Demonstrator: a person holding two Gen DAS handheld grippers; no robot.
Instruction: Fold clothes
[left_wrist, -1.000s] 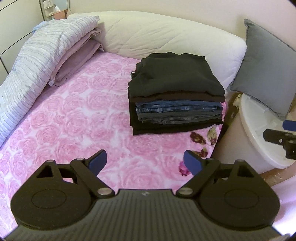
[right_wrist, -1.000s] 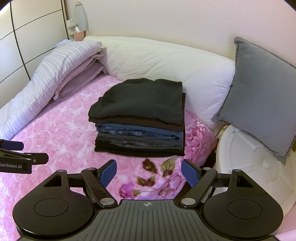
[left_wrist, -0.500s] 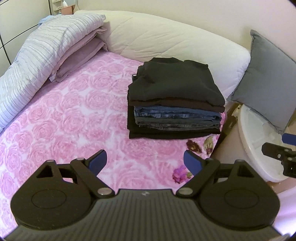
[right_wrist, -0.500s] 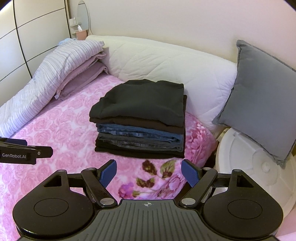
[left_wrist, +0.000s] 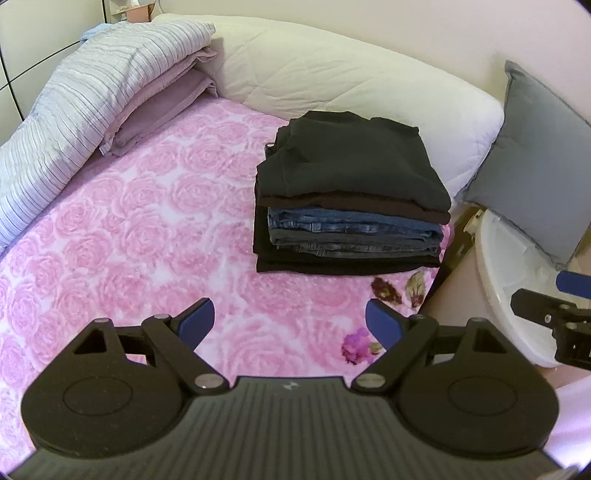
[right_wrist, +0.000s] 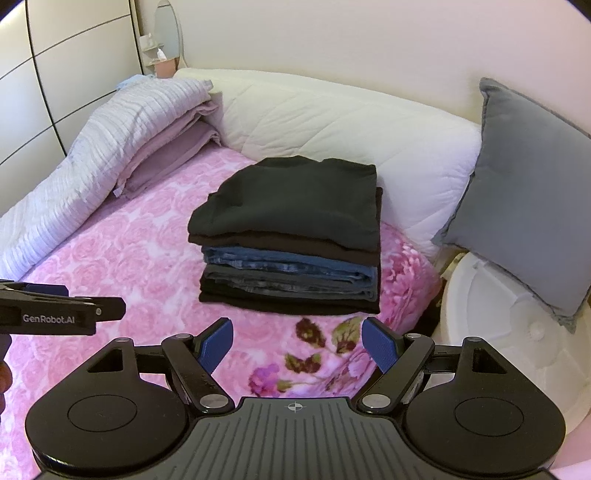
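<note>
A neat stack of folded clothes (left_wrist: 351, 206) sits on the pink rose-patterned bedspread (left_wrist: 140, 229), black garments on top and bottom with blue and grey jeans between. It also shows in the right wrist view (right_wrist: 295, 236). My left gripper (left_wrist: 290, 321) is open and empty, held above the bedspread in front of the stack. My right gripper (right_wrist: 297, 343) is open and empty, in front of the stack near the bed's right edge. The right gripper shows at the right edge of the left wrist view (left_wrist: 554, 310). The left gripper shows at the left edge of the right wrist view (right_wrist: 62, 314).
A white quilted headboard cushion (right_wrist: 343, 122) runs behind the stack. A striped duvet and lilac pillows (left_wrist: 96, 92) lie on the left. A grey cushion (right_wrist: 524, 206) leans over a white round lid (right_wrist: 517, 339) beside the bed on the right.
Both grippers have drawn back and lifted a little from the stack. Both stay open and empty. The stack has not moved.
</note>
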